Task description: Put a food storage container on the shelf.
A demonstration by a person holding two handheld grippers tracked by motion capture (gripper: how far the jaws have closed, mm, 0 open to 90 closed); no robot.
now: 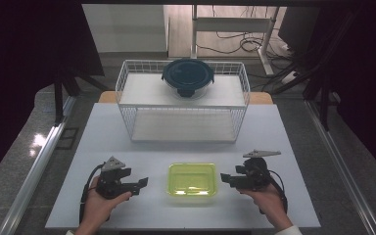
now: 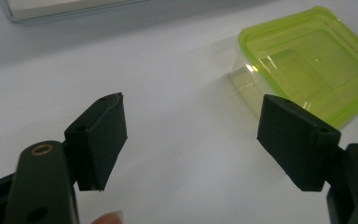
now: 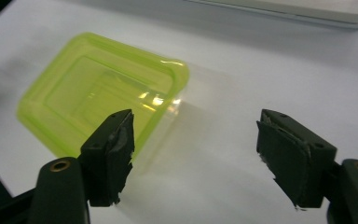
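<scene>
The green box (image 1: 192, 179) sits on the white tabletop (image 1: 127, 200), near the front edge, right between the two grippers. Its lid is on. The left gripper (image 1: 142, 183) is just beside it on one side, and the right gripper (image 1: 223, 179) is just beside it on the other. Both point toward the box. The fingers (image 2: 100, 140) of the left gripper are wide apart and hold nothing. The fingers (image 3: 112, 156) of the right gripper are wide apart too, with nothing between them.

The box looks light and smooth, so I think it can slide away if one gripper pushes before the other. A pinch on the thin lid rim could slip off, or pop the lid loose. A hard squeeze may bend the soft sides.
</scene>
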